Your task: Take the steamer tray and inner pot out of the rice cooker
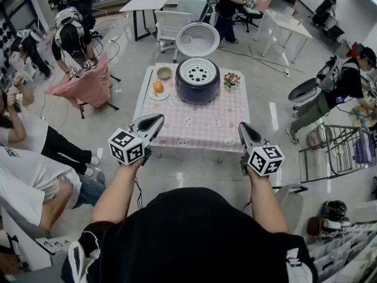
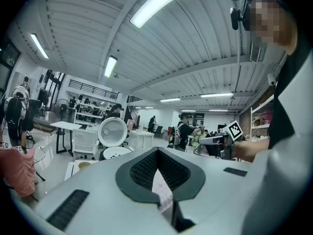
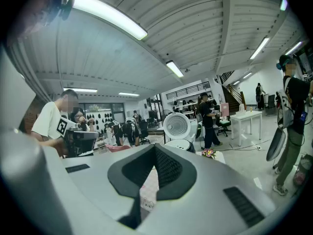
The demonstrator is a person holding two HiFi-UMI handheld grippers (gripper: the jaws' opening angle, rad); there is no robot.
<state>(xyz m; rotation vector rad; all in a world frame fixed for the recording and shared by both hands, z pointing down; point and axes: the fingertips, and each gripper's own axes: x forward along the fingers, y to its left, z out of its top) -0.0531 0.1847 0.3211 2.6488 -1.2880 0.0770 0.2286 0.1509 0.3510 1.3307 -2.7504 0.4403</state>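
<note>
Plainly, nothing was out yet. The rice cooker [image 1: 197,87] stood with its lid [image 1: 198,39] raised behind it, the white steamer tray [image 1: 197,72] seated in its mouth and the inner pot hidden beneath. Both tools hung well short of the cooker on its near side, the left gripper [image 1: 156,119] leftward and the right gripper [image 1: 242,127] rightward, each with jaws pressed together on nothing. The cooker lay straight ahead between the 2, neither clearly nearer; both would likely need to open first.
</note>
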